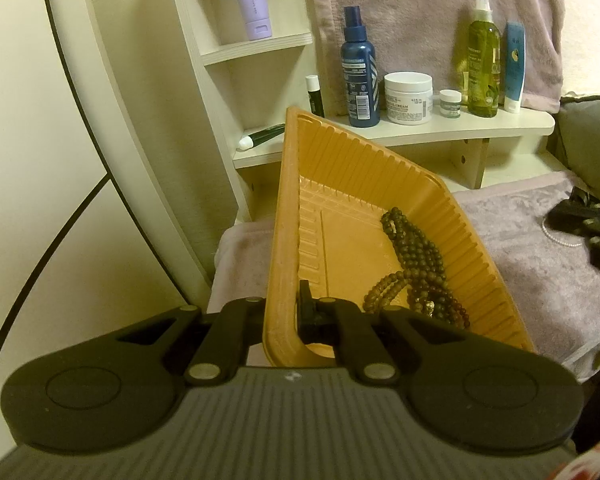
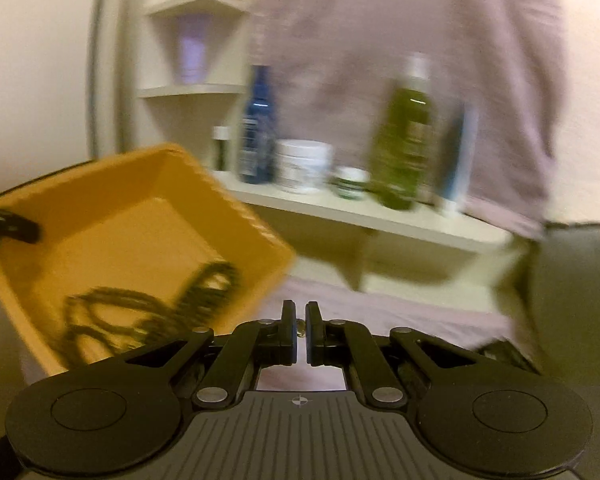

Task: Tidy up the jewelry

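On the mauve towel (image 1: 540, 280), left gripper (image 1: 284, 312) clamps the near wall of the ribbed orange plastic tray (image 1: 380, 184), which is tilted. Dark brown bead necklaces (image 1: 416, 268) lie heaped at its 4 o'clock corner. Right gripper (image 2: 301, 328), at 3 o'clock of the tray, is pinched on something small between its pads; view blurred, item unidentifiable.

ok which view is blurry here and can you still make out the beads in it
Left wrist view: sharp, with fisheye bending at the edges; the beaded necklaces in the orange tray show bead by bead. Right wrist view: motion-blurred; the same necklaces are dark streaks and the shelf bottles smear.
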Demonstrator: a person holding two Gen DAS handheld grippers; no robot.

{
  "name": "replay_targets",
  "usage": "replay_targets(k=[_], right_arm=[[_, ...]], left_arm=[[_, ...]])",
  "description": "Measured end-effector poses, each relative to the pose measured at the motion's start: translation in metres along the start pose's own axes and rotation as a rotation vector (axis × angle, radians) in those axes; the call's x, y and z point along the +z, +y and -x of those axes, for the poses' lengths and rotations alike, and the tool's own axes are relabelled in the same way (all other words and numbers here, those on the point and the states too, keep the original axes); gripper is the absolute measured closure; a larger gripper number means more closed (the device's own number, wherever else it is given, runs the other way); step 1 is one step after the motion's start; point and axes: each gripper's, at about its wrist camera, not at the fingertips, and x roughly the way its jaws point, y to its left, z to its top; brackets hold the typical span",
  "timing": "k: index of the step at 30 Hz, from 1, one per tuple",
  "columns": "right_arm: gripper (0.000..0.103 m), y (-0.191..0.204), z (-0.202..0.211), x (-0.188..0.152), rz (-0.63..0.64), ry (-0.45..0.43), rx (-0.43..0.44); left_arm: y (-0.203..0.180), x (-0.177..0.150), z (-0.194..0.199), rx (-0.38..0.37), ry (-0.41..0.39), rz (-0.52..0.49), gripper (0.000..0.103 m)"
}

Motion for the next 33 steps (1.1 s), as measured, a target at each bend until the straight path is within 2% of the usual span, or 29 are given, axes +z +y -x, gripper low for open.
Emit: replay_targets(k=[6,10,14,17,19,21,28,33], right_arm=[[0.099,0.028,-0.016,0.010,0.006,0.015,0.163],[0.099,0.036,-0.025,0.014,-0.016,0.037,0.241],[0.099,0.040,-0.030,0.014,-0.029,0.056,0.294],[0.097,0.037,-0.025,0.014,-0.042,0.034,0.301],[0.089,0.033,-0.024,0.014,-0.047,0.026,0.290],[0.077,0.028,-0.021,0.014,-0.058,0.019,0.266],[0.073,-0.009,-0.004,0.006,-0.140,-0.003,0.147],[0.072,-0.046,0.014,-0.014,-0.191,0.007,-0.030]], left_arm=[[0.001,-0.001,0.000,-0.003,0.002,0.008,0.098],[0.001,-0.001,0.000,-0.003,0.001,0.009,0.098],[0.001,-0.001,0.000,-0.004,0.001,0.010,0.098],[0.001,-0.001,0.000,-0.004,0.002,0.010,0.098],[0.000,-0.001,0.000,-0.003,0.002,0.010,0.098],[0.000,0.000,0.000,-0.003,0.001,0.010,0.098],[0.000,0.001,0.000,-0.003,0.001,0.011,0.098],[-0.001,0.001,0.001,-0.002,0.000,0.009,0.098]])
